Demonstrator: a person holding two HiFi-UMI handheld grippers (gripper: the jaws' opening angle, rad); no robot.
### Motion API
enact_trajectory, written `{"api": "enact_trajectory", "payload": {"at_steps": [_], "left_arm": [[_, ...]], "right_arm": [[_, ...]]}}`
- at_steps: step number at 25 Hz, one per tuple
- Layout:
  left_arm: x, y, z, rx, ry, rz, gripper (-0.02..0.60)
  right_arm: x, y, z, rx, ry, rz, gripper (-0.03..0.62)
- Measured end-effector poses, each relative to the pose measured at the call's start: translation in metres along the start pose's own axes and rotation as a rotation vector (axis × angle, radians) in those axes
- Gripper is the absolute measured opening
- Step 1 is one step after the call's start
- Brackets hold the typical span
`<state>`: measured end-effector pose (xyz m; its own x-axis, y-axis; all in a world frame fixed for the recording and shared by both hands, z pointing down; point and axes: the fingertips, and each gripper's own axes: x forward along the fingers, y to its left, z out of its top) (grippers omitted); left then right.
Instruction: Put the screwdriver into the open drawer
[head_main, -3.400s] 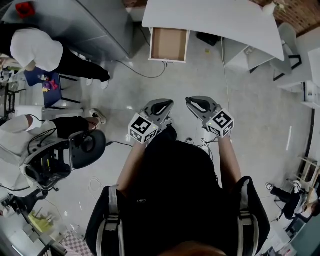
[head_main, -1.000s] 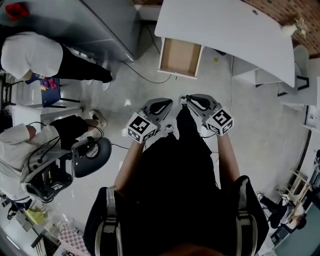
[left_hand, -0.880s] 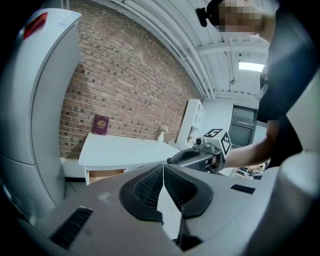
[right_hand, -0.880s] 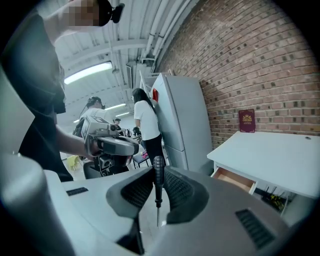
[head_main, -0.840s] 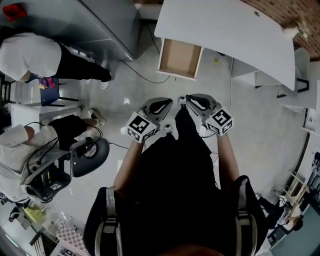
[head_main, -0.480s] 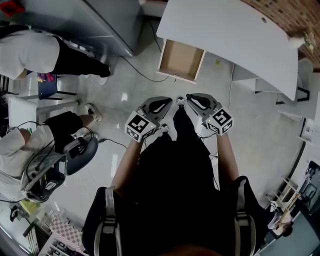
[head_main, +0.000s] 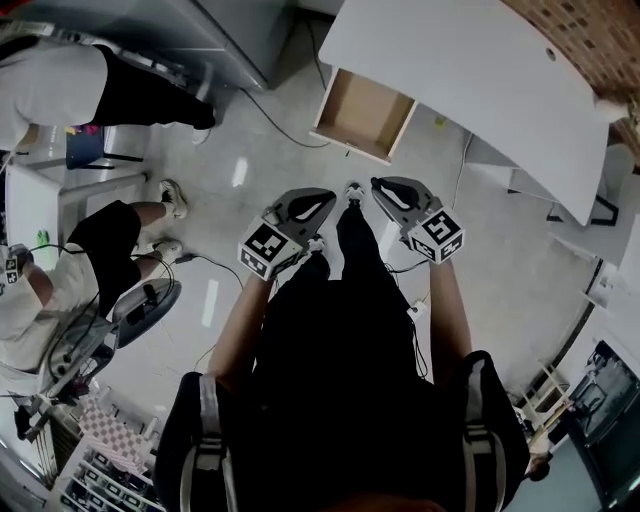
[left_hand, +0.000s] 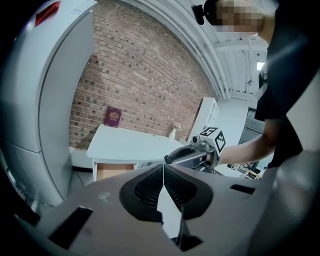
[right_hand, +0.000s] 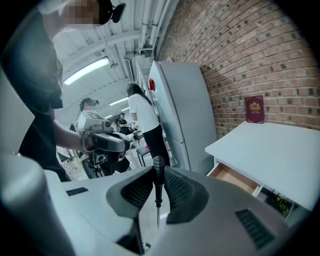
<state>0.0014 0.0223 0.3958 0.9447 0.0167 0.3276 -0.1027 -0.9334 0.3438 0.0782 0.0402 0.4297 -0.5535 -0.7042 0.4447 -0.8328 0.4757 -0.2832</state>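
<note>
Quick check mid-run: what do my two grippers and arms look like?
The left gripper and right gripper are grey wedge-shaped shells with black ribbed pads. Each carries a white cube of black square markers. Forearms bare; black top, pale shoulder straps.

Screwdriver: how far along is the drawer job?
Done: the screwdriver is picked up, clamped between the jaws of the right gripper, and the drawer under the white desk stands open and looks empty.
In hand: the carry. Both grippers are over the floor, short of the drawer.
Left: reach the drawer, lower the tool in, release.
The left gripper is shut on nothing.
</note>
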Motion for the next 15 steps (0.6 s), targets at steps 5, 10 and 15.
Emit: {"api": "enact_trajectory", "payload": {"at_steps": [5,10,15], "left_arm": [[0.006,0.019,-0.005,-0.018,0.014,0.032,0.017],[0.019,0.032,-0.009,-0.044,0.019,0.062,0.016],[0.026,0.040,-0.015,-0.064,0.036,0.096,0.017]], "right_arm": [[0.014,-0.022,-0.002,-0.028,0.035,0.008,0.123],[0.024,-0.046,-0.013,-0.045,0.087,0.033,0.123],[0.034,-0.069,-0.025,-0.061,0.114,0.049,0.123]]}}
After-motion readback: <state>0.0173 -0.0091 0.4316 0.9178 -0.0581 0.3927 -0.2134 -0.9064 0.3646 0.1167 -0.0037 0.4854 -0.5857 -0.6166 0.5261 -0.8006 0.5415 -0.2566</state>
